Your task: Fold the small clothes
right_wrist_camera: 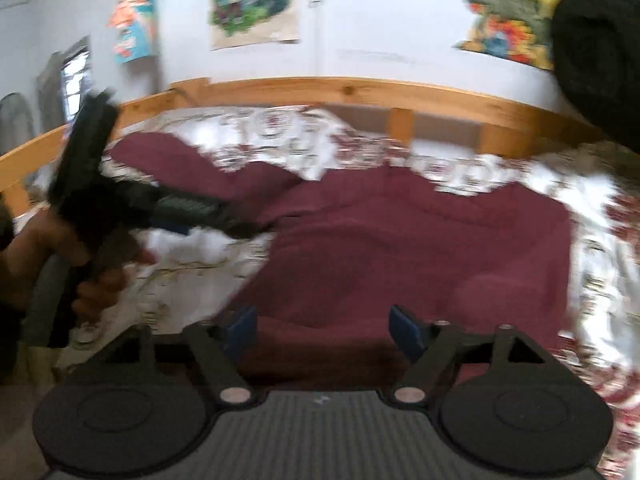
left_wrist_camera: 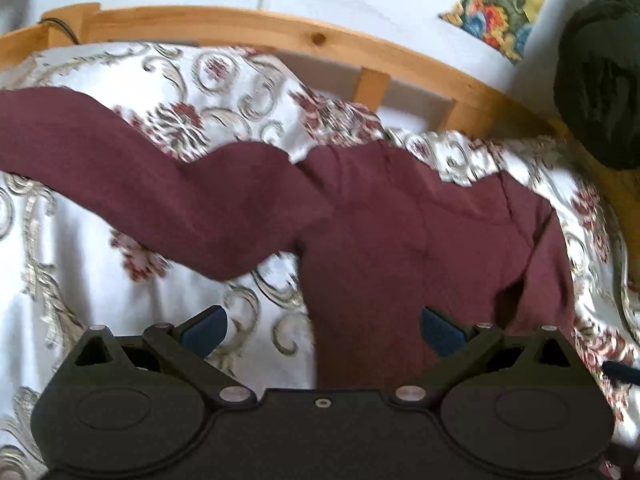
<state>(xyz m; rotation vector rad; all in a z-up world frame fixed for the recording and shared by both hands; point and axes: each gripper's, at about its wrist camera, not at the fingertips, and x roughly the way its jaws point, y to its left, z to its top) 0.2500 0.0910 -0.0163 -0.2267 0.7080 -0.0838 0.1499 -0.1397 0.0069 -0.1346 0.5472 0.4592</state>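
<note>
I judge the fold barely begun: the maroon long-sleeved fabric top (left_wrist_camera: 400,232) lies spread on the floral bed cover near the wooden headboard rail (left_wrist_camera: 248,28), one sleeve still flung out, while my left tool (left_wrist_camera: 323,330) and right tool (right_wrist_camera: 323,330) both stand apart, gripping nothing.

Maroon garment (left_wrist_camera: 360,220) spread on floral bedspread (left_wrist_camera: 80,280), left hand-held gripper (left_wrist_camera: 322,330) gaping above it, wooden bed frame (left_wrist_camera: 240,26) behind

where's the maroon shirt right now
The maroon shirt lies spread on the floral bedspread in both views, before the wooden bed rail, sleeve stretched left.
</note>
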